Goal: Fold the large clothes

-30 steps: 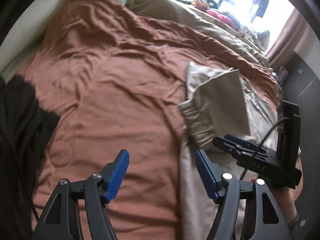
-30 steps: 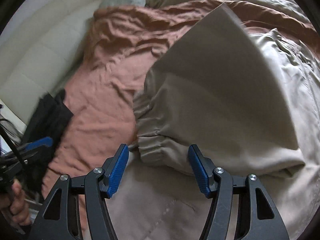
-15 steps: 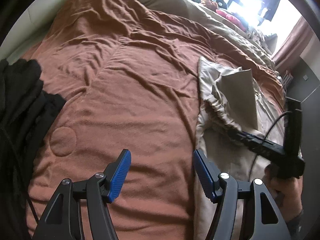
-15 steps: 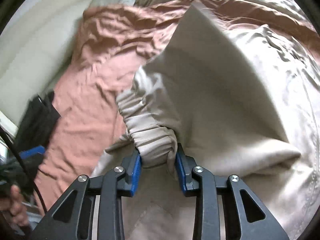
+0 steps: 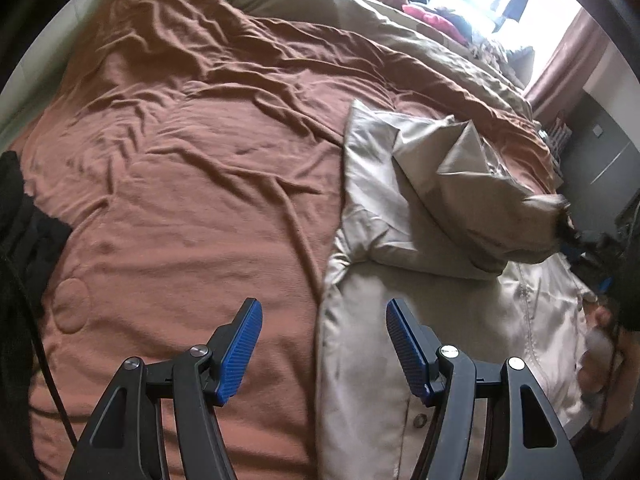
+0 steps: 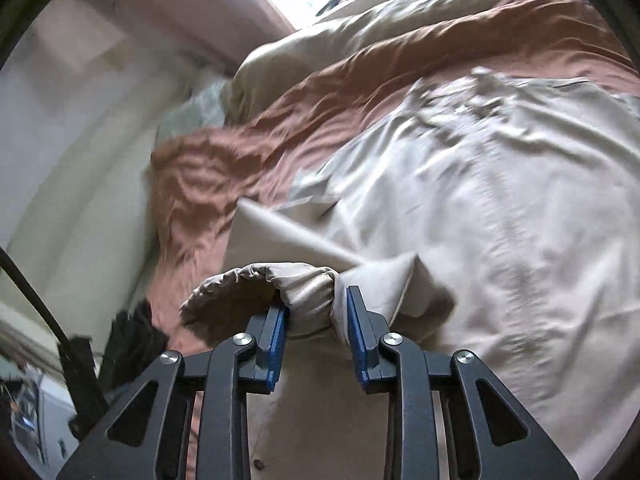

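Note:
A large beige jacket lies on a brown bedspread; it also fills the right wrist view. My right gripper is shut on the jacket's gathered sleeve cuff and holds the sleeve lifted across the jacket body. In the left wrist view the raised sleeve stretches to the right, its held end blurred. My left gripper is open and empty, above the jacket's left edge near the front of the bed.
A black garment lies at the bed's left edge. A beige duvet and pink items are at the far end by the bright window. A dark cabinet stands on the right.
My right gripper closed on the sleeve cuff, then lifted it and pulled it right across the jacket. My left gripper stayed open and shifted slightly.

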